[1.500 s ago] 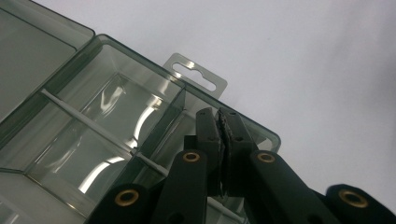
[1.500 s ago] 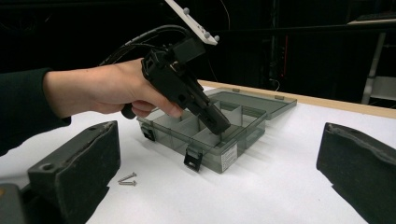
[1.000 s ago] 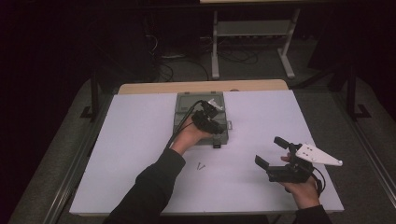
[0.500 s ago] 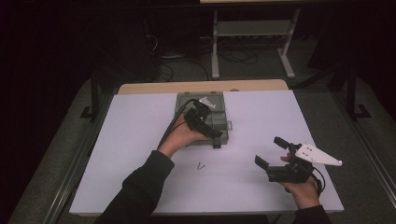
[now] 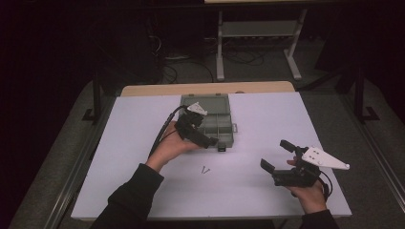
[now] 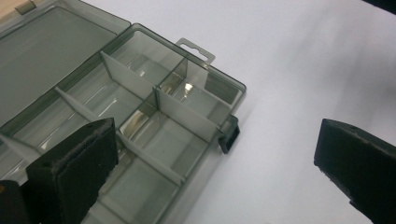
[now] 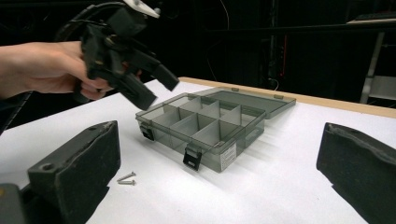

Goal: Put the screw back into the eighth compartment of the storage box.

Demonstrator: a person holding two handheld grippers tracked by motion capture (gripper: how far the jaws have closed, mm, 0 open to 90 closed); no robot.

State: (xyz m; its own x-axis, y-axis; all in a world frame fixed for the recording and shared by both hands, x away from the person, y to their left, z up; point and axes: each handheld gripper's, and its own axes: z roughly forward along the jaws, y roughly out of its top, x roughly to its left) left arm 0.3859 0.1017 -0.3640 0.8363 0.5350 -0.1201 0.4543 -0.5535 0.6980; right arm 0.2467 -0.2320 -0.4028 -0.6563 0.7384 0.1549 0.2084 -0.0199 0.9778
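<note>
Your left gripper (image 5: 203,138) hangs over the near left corner of the open grey box (image 5: 217,125), its jaws having just swung wide apart with nothing between them. The box sits at the middle of the white table (image 5: 143,191), lid laid flat behind it, and two small screws (image 5: 206,169) lie on the table just in front. Your right gripper (image 5: 276,155) stands open and empty, well apart to the right.

Left gripper (image 5: 203,138): raised above the table, tilted downward; jaws just opened and now wide apart, with nothing between the pads.
Left forearm: dark sleeve, reaching in diagonally.
Right gripper (image 5: 277,155): held low, jaws spread wide and empty.
Right hand (image 5: 308,193): grips from below.
</note>
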